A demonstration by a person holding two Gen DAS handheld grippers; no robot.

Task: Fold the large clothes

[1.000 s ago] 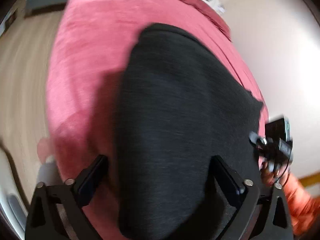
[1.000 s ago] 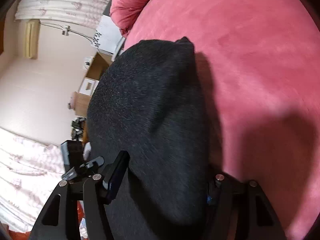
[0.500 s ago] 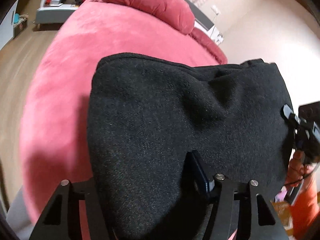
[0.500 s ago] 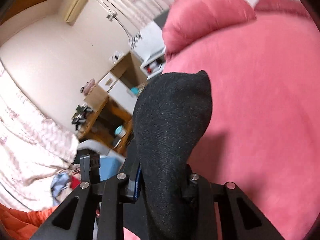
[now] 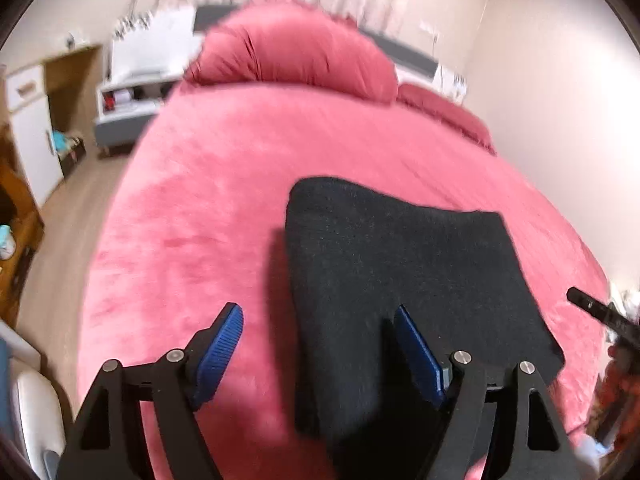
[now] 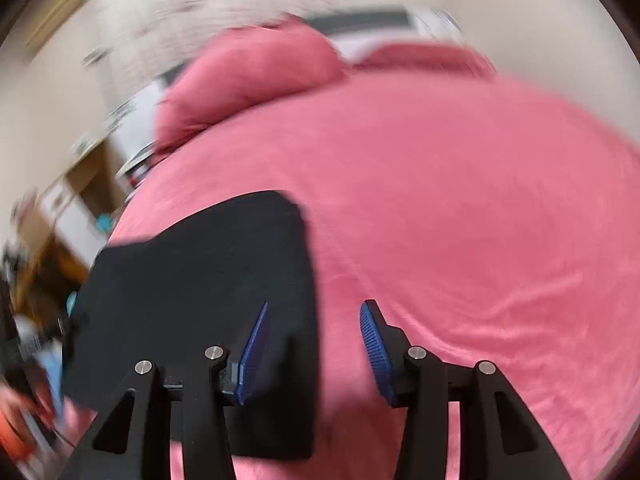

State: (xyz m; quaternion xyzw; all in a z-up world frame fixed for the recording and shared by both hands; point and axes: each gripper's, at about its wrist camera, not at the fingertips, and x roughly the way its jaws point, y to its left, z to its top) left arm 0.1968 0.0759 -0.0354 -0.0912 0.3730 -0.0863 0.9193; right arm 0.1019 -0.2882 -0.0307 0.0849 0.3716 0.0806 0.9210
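Observation:
A black knit garment (image 5: 404, 280) lies folded flat on the pink bed (image 5: 224, 208). My left gripper (image 5: 318, 320) is open and empty, its blue pads straddling the garment's near left edge from above. In the right wrist view the same garment (image 6: 200, 280) lies at left on the bed (image 6: 480, 220). My right gripper (image 6: 314, 316) is open and empty over the garment's near right edge. The right gripper's tip (image 5: 596, 310) shows at the left wrist view's right edge.
Pink pillows (image 5: 296, 52) lie at the bed's head. A white and grey nightstand (image 5: 132, 92) and a wooden cabinet (image 5: 32, 128) stand to the left on the wood floor. A pale wall runs along the bed's right side.
Both grippers let go of the black garment and opened. The garment, held up before, now lies flat on the bed. Both grippers have pulled back above its near edge.

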